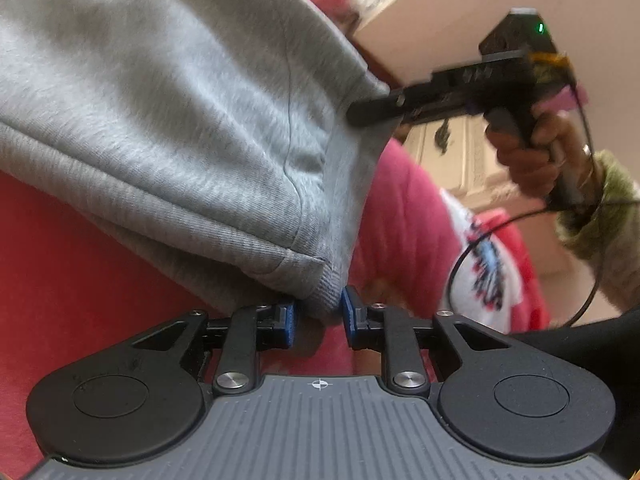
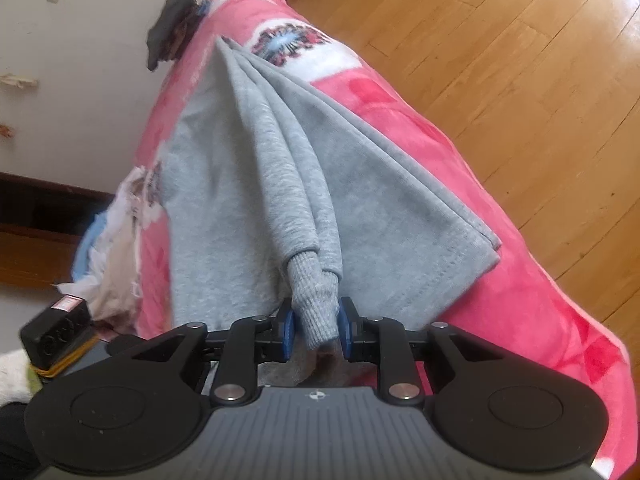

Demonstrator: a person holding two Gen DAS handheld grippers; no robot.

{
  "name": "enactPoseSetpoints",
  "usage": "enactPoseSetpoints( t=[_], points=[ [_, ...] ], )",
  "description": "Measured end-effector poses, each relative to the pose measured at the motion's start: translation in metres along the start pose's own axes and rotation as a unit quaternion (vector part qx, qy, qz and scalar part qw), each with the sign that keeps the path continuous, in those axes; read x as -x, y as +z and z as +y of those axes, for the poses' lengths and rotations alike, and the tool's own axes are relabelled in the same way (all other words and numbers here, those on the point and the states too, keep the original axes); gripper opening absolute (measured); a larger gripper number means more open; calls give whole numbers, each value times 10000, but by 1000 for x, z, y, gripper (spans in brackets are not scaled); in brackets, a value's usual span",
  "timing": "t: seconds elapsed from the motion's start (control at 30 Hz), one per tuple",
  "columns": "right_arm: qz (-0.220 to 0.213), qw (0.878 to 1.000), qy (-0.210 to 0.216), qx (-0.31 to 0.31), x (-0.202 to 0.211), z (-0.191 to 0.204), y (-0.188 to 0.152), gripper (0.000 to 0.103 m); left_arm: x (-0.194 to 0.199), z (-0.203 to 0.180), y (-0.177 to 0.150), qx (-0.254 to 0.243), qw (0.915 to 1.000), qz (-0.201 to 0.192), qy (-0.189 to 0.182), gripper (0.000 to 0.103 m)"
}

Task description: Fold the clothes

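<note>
Both jaws pinch the grey sweatshirt (image 2: 256, 184) (ribbed cuffs between the blue pads)

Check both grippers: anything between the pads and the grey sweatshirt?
Nothing visible. The left gripper is clamped on a ribbed edge of the grey sweatshirt, and the right gripper on a ribbed cuff; cloth sits directly between the blue pads. Only the pink blanket lies underneath.

grey garment (image 2: 224, 184), pink blanket (image 2: 500, 288) (patterned white patches)
</note>
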State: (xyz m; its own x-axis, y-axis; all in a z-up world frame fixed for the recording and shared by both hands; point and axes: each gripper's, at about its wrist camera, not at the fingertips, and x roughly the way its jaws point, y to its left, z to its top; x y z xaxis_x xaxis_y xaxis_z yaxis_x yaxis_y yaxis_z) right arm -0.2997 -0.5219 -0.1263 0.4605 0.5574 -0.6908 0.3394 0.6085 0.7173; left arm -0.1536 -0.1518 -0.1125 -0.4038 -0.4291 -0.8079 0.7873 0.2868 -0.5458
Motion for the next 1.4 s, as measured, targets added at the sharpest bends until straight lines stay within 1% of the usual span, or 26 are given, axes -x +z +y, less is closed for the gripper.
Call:
enactPoseSetpoints(
  t=[0.1, 0.13, 0.17, 0.23, 0.27, 0.37, 0.47, 0.5, 0.57, 0.6, 0.63, 0.67, 0.7, 0.73, 0.8, 0.87, 0.93, 1.0, 1.1, 1.13, 1.17, 1.2, 1.27, 1.33, 1.4],
  points=[
    [-90, 9996, 118, -238, 9, -7, -1, 38, 12, -11, -5, -489, 9986, 168, 63, 27],
    [-171, 9994, 110, -282, 16, -8, -2, 41, 17, -14, -7, -663, 9975, 238, 74, 31],
    [-273, 9992, 94, -293, 23, -8, -3, 42, 21, -17, -10, -838, 9960, 308, 85, 32],
    [-553, 9978, 132, -331, 40, -8, -5, 43, 34, -21, -15, -1199, 9922, 310, 124, 32],
    [-680, 9969, 165, -359, 47, -9, -6, 43, 42, -23, -17, -1333, 9908, 199, 158, 32],
    [-888, 9957, 77, -234, 52, -2, -9, 42, 48, -24, -14, -1257, 9918, -100, 211, 32],
    [-810, 9965, -216, 35, 38, 10, -12, 38, 53, -25, -11, -1172, 9920, -399, 263, 32],
    [-779, 9964, -327, 96, 33, 12, -13, 27, 55, -25, -10, -1143, 9918, -498, 280, 32],
    [-776, 9955, -493, 220, 27, 20, -16, 23, 59, -25, -8, -1086, 9912, -696, 314, 32],
    [-801, 9952, -496, 258, 28, 24, -18, 19, 60, -26, -7, -1057, 9907, -795, 331, 32],
    [-823, 9955, -392, 249, 30, 28, -20, 13, 62, -26, -6, -1027, 9901, -894, 348, 32],
    [-837, 9961, -225, 187, 34, 31, -23, 10, 64, -26, -5, -998, 9894, -993, 365, 32],
    [-856, 9961, -154, 144, 38, 33, -26, 10, 66, -26, -4, -969, 9885, -1092, 382, 32],
    [-878, 9960, -142, 124, 40, 34, -28, 10, 60, -28, -2, -976, 9881, -1100, 460, 32],
    [-837, 9960, -298, 34, 38, 28, -29, 10, 51, -26, 1, -989, 9879, -1030, 600, 32],
    [-686, 9962, -279, -465, 30, 8, -26, 10, 45, -27, 3, -996, 9883, -952, 662, 32],
    [-711, 9952, -118, -657, 31, 2, -26, 10, 40, -29, 3, -1082, 9869, -931, 752, 32],
    [-749, 9957, -168, -513, 31, 6, -27, 10, 35, -30, 3, -1163, 9856, -890, 847, 32],
    [-650, 9956, -613, -267, 23, 7, -26, 12, 25, -28, 5, -1188, 9848, -765, 1012, 32],
    [-615, 9948, -801, -106, 21, 10, -26, 15, 23, -28, 4, -1207, 9842, -738, 1065, 32],
    [-610, 9946, -842, -37, 22, 12, -26, 17, 21, -28, 4, -1211, 9840, -730, 1080, 32],
    [-657, 9951, -739, -56, 26, 12, -26, 17, 20, -28, 5, -1214, 9839, -723, 1095, 32],
    [-797, 9955, -505, -133, 35, 9, -25, 21, 18, -28, 5, -1205, 9839, -714, 1108, 32],
    [-885, 9951, -400, -207, 40, 6, -22, 30, 18, -28, 4, -1178, 9843, -712, 1106, 32],
    [-872, 9953, -346, -255, 38, 2, -17, 33, 18, -29, 4, -1171, 9843, -706, 1115, 32]
  ],
)
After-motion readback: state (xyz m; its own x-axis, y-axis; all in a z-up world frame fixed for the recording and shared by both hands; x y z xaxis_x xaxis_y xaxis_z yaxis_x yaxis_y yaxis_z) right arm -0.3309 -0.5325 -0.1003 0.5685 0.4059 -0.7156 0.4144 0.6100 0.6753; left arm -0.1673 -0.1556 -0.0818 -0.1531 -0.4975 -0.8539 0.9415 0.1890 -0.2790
